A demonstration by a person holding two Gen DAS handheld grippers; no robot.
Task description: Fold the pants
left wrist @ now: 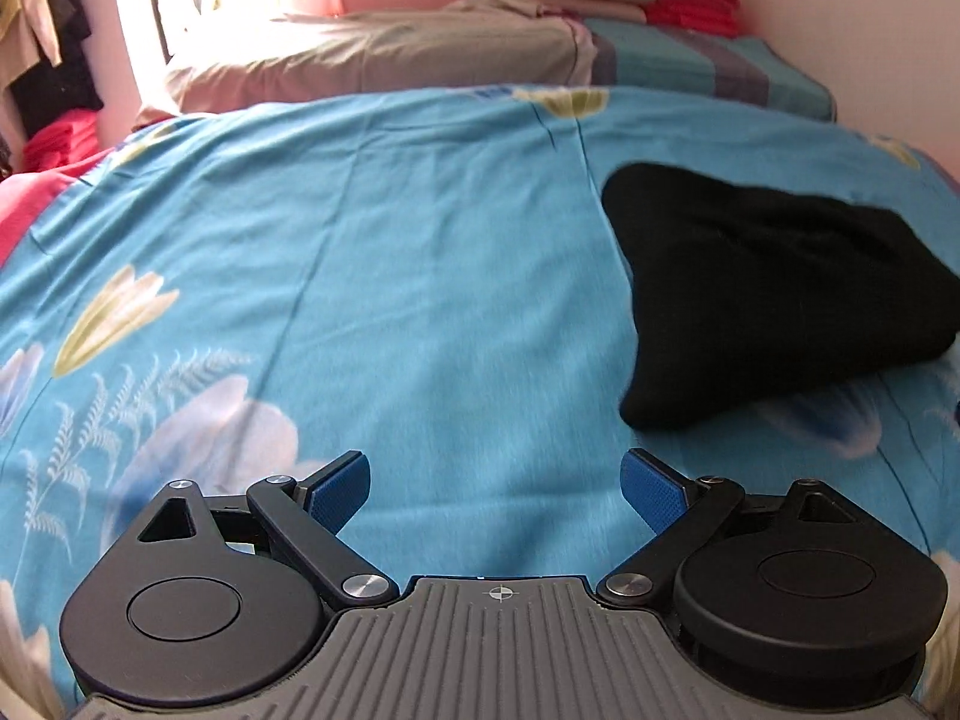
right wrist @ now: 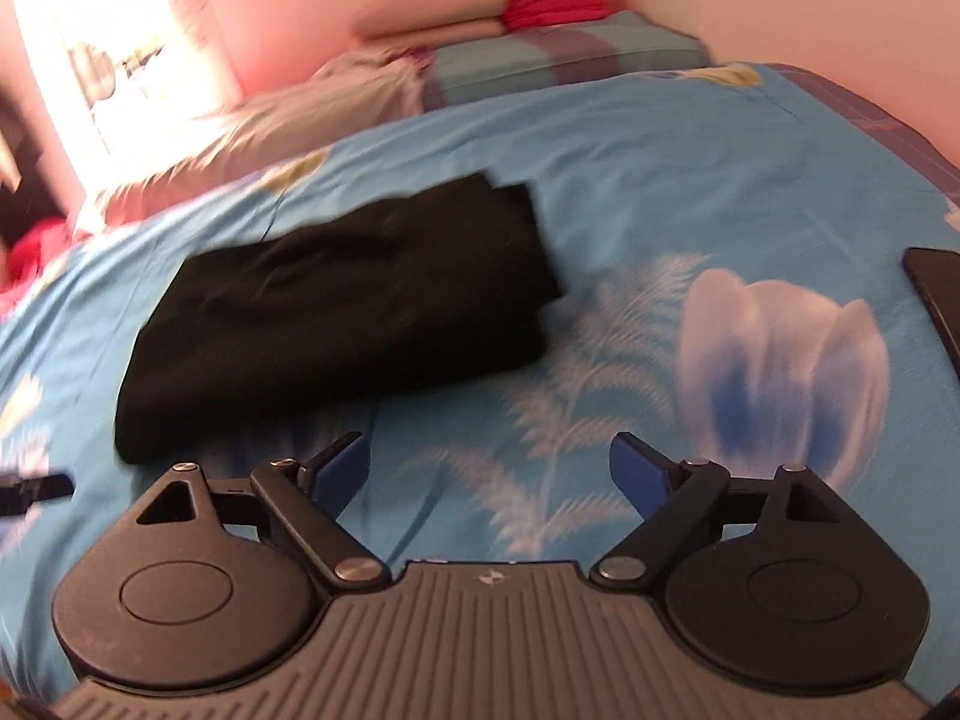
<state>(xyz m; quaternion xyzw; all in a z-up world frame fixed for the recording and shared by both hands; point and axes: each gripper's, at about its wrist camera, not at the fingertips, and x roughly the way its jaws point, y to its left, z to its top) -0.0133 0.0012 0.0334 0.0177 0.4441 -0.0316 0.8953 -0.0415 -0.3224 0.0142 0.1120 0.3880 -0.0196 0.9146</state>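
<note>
Black pants (right wrist: 342, 324) lie folded into a compact bundle on the blue bedspread (right wrist: 630, 192), left of centre in the right view, at the right edge in the left view; folding looks finished. Your left gripper (left wrist: 495, 486) and right gripper (right wrist: 489, 474) hold nothing, jaws spread, clear of the cloth; next, you need only square any loose corner.

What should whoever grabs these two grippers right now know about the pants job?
Left gripper: open, empty, above bare bedspread.
Right gripper: open, empty, nothing between its pads.
Black pants: lying free on the bedspread as a compact folded bundle, ahead and left of the right gripper.
Done: the folding looks finished, though one corner sticks out at the far end.
Left: probably only tidy that corner, if wanted.
</note>
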